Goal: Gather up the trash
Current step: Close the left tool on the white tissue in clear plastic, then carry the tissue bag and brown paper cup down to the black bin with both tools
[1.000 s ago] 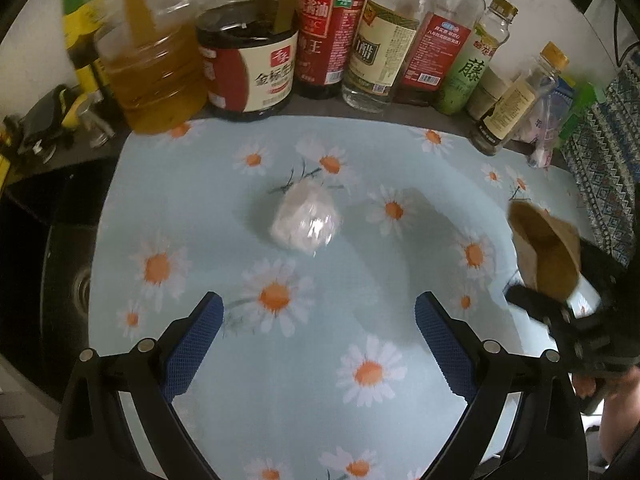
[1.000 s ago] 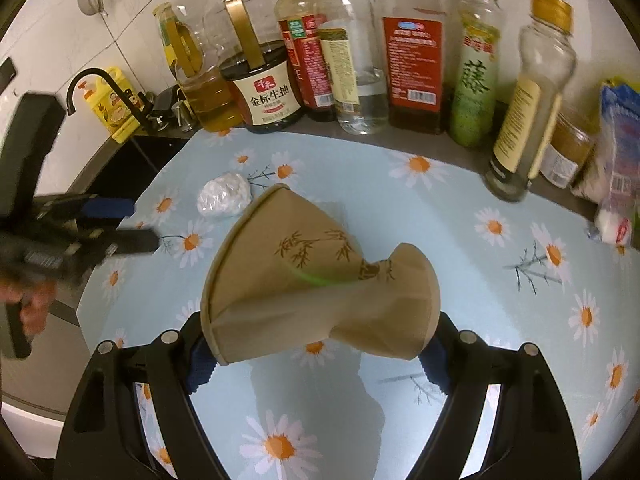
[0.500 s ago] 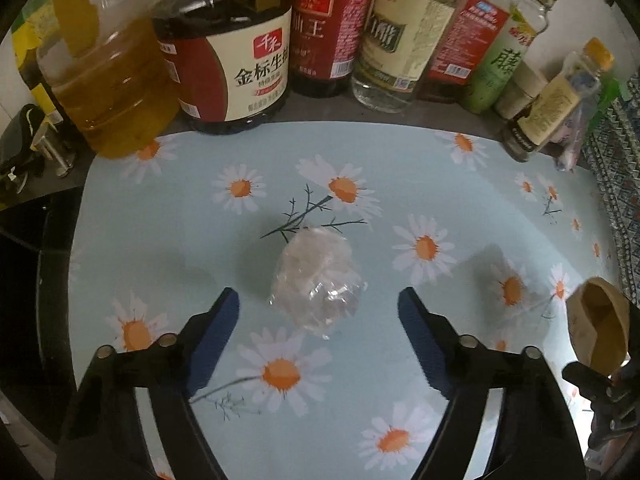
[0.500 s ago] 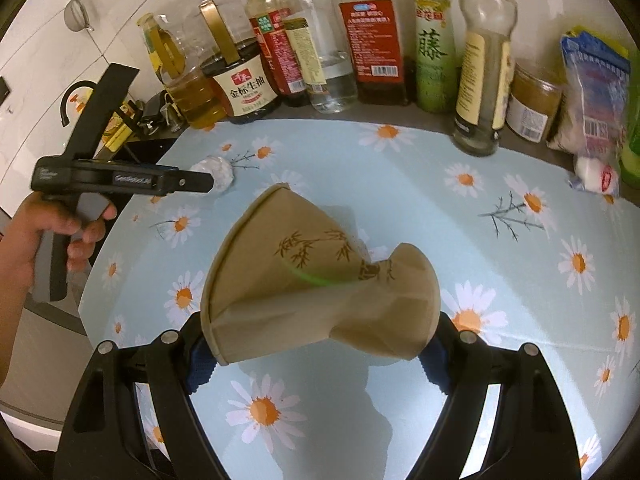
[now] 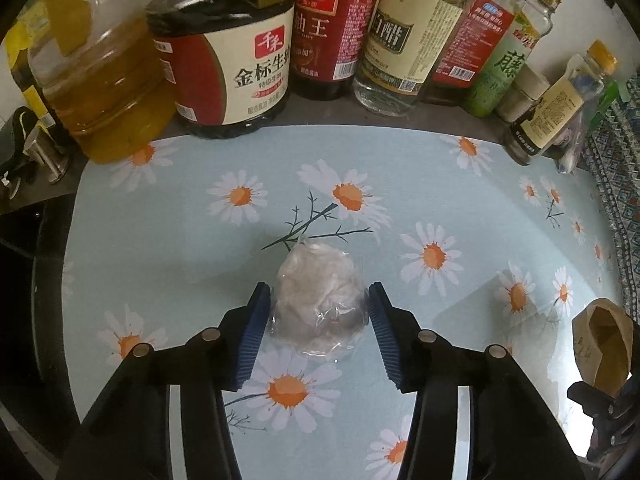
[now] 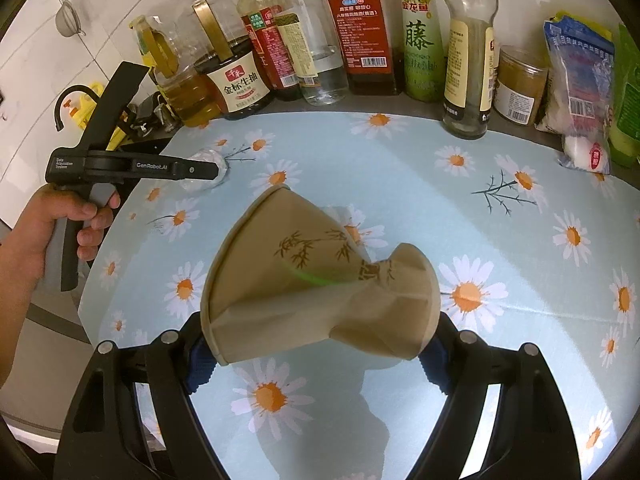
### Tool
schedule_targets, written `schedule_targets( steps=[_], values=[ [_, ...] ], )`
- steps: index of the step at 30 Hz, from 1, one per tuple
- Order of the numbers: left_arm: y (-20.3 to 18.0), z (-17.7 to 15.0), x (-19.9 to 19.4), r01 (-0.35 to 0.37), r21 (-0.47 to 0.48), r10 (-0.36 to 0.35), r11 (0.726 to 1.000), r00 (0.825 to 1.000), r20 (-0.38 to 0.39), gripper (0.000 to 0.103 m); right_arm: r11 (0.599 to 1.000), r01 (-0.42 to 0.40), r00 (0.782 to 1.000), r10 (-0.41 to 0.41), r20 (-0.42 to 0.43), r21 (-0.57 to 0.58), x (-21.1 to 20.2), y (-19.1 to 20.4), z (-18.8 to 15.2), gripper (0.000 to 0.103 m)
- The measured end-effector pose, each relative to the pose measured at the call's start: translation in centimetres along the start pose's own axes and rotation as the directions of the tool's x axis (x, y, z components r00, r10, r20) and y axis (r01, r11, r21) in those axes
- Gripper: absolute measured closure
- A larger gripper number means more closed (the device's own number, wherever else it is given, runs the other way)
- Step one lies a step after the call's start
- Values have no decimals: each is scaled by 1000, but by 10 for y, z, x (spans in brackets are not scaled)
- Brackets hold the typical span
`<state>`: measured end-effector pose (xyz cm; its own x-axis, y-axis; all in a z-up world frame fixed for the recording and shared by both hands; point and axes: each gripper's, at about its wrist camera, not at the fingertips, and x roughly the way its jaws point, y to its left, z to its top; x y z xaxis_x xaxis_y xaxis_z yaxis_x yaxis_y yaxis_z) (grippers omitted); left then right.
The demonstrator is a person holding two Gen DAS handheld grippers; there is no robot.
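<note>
Brought the left hand-held gripper (image 5: 318, 312) forward across the daisy-print surface (image 5: 180, 240) within the past second, and drew its jaws in from a wide spread to flank the crumpled plastic wad (image 5: 318, 300). Left the blue pads (image 5: 256, 320) tight against either side of the wad, though could not confirm from either view whether touching or firmly pinched. Found the wad resting on the surface, short of the row of sauce bottles (image 5: 240, 60). Judged this to be the second piece of trash on the point of being picked up. Kept the right hand-held gripper (image 6: 316, 356) clamped on the crushed paper cup (image 6: 320, 292), held above the surface. Showed in the left wrist view the wad between the pads and the cup's open mouth (image 5: 604, 344) at the far right edge. Showed only in the right wrist view the person's left hand (image 6: 60, 220) on the trigger, the left tool side-on with its tip (image 6: 216, 168) over the wad (image 6: 196, 184), and the cup's bamboo print.
</note>
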<state>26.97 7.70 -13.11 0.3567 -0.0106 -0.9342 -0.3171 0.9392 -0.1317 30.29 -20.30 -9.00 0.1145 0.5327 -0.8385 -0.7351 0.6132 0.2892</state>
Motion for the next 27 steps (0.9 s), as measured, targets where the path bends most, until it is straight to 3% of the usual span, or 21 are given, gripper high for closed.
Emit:
schedule_targets(
  steps=[12, 27],
  values=[
    [-2, -37, -43, 48, 40, -49, 998, 998, 46, 55, 1000, 17, 1000, -16, 11, -13, -10, 41, -19, 23],
    [25, -126, -91, 112, 46, -115, 993, 991, 68, 55, 999, 9, 1000, -9, 7, -54, -12, 117, -64, 23]
  ],
)
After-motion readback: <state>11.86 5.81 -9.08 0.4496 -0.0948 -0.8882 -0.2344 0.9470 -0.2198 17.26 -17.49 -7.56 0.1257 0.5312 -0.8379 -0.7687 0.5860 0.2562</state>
